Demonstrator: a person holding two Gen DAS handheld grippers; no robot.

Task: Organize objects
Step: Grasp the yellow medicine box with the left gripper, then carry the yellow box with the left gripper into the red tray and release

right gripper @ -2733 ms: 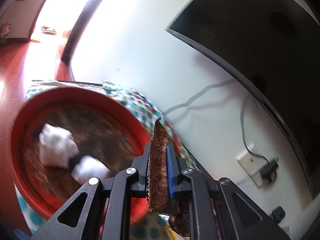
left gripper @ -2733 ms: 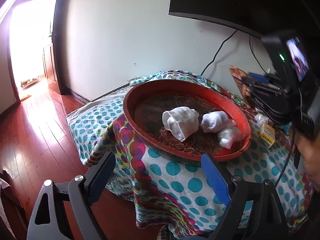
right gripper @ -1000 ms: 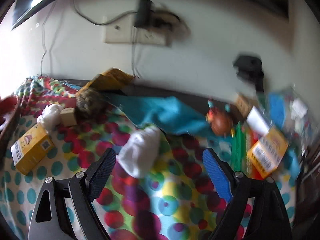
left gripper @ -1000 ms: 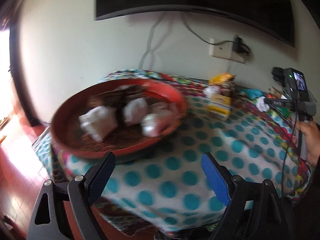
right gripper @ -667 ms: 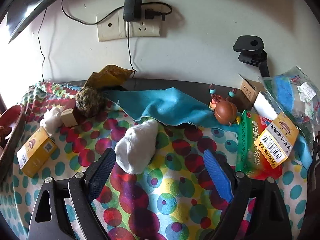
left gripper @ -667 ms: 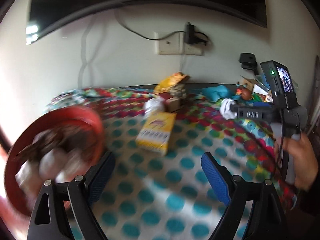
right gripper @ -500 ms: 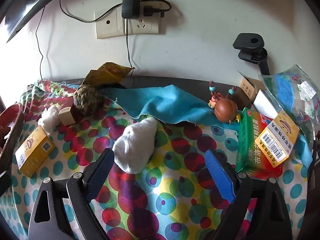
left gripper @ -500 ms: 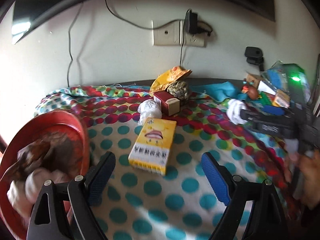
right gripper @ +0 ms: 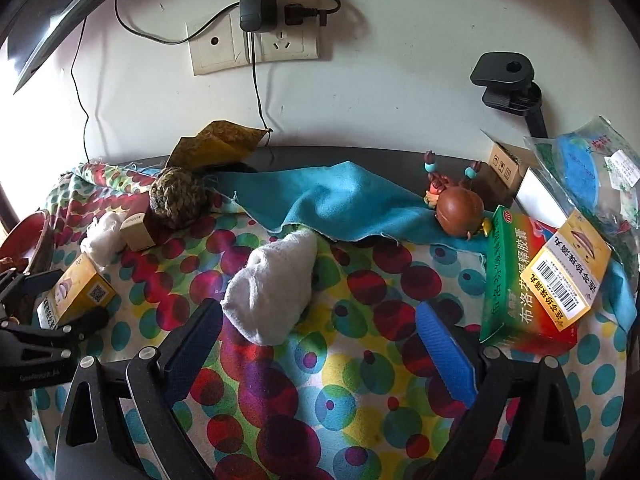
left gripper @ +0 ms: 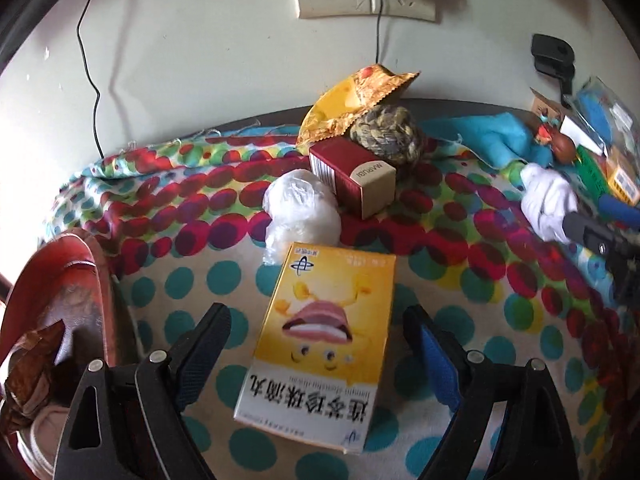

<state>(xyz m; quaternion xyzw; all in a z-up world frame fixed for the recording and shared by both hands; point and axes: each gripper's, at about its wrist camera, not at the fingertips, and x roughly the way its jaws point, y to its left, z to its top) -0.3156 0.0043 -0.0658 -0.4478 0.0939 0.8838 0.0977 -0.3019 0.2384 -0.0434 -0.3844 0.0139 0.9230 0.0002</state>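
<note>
Two handheld grippers over one polka-dot patterned tablecloth (left gripper: 460,292).

Left gripper (left gripper: 316,332): jaws spread wide, gripping nothing; a flat yellow cardboard medicine box with a cartoon face (left gripper: 320,344) lies on the cloth between its fingers, not visibly touched by either.

Right gripper (right gripper: 320,332): jaws spread wide, gripping nothing; a rolled white sock (right gripper: 272,284) lies on the cloth just ahead of its left finger, its far end tucked against a crumpled teal cloth (right gripper: 332,204).

Behind the yellow box, in the left wrist view: a crumpled clear plastic bag (left gripper: 300,212), a small dark red carton with a beige end (left gripper: 352,176), a knotted brown rope ball (left gripper: 386,136), and a yellow foil snack wrapper (left gripper: 356,100) against the wall.

Left edge: a round red tray (left gripper: 76,272) holding a brown wrapper.

Right side, in the right wrist view: a brown crab-like toy figurine (right gripper: 458,208) on the teal cloth, a green medicine box (right gripper: 516,276), and a second yellow box with a barcode (right gripper: 568,276) resting on it.
</note>
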